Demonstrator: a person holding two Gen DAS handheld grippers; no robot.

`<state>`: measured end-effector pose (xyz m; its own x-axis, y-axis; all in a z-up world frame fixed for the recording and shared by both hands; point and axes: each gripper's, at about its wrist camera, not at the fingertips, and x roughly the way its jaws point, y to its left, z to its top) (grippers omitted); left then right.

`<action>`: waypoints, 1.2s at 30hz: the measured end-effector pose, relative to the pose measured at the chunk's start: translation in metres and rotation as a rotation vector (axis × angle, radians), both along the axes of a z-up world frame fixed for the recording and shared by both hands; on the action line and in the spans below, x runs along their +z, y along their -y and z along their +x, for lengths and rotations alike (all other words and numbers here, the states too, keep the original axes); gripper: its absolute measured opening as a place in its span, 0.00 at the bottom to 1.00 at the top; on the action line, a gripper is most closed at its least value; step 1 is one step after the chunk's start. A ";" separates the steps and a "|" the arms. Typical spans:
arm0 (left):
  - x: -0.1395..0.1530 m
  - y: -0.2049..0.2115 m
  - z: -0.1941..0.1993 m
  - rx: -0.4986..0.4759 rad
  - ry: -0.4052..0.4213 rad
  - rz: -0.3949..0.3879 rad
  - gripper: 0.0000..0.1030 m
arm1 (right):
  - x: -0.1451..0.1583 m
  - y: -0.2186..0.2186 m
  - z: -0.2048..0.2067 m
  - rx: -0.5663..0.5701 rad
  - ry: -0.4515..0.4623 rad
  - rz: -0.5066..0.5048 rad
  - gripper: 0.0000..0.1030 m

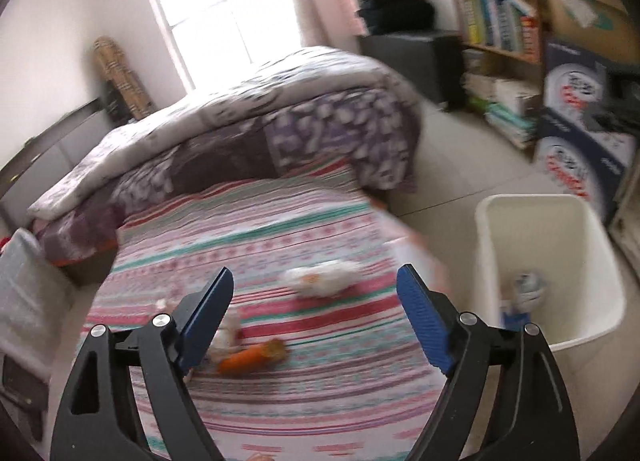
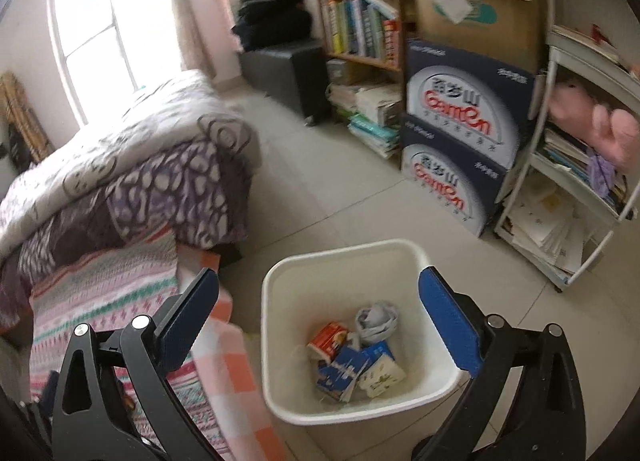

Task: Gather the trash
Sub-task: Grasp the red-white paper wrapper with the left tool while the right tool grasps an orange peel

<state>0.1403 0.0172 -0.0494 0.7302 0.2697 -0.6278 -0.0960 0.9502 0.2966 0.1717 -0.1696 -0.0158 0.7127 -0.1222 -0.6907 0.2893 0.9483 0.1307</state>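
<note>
**Bedroom, bin beside the bed**

A bed (image 1: 256, 229) with a striped sheet and a purple quilt (image 1: 248, 117) stands on pale tiles. The left gripper (image 1: 316, 301), jaws wide and empty, looks over three blurred scraps: white wad (image 1: 320, 279), orange piece (image 1: 252, 357), pale piece (image 1: 228, 335). Only the right gripper (image 2: 320, 315), jaws wide and empty, shows the white bin (image 2: 288, 301) interior at 6 o'clock, holding several wrappers (image 2: 352, 361). Two blue cartons (image 2: 460, 133) sit at 2 o'clock.

Bright window (image 2: 108, 33) far left, daylight washing white walls. Bed (image 1: 248, 245) w/ striped sheet, purple quilt (image 2: 132, 165) heaped at far end. Pale tile floor (image 2: 332, 189). Bookshelf (image 2: 360, 29) far right, stacked boxes (image 2: 460, 129) beside it, white rack (image 2: 580, 165) right.
</note>
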 end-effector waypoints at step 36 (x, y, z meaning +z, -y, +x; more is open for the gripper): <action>-0.040 -0.265 -0.026 0.262 -0.292 -0.563 0.17 | -0.074 -0.202 0.008 0.565 -0.250 -0.063 0.93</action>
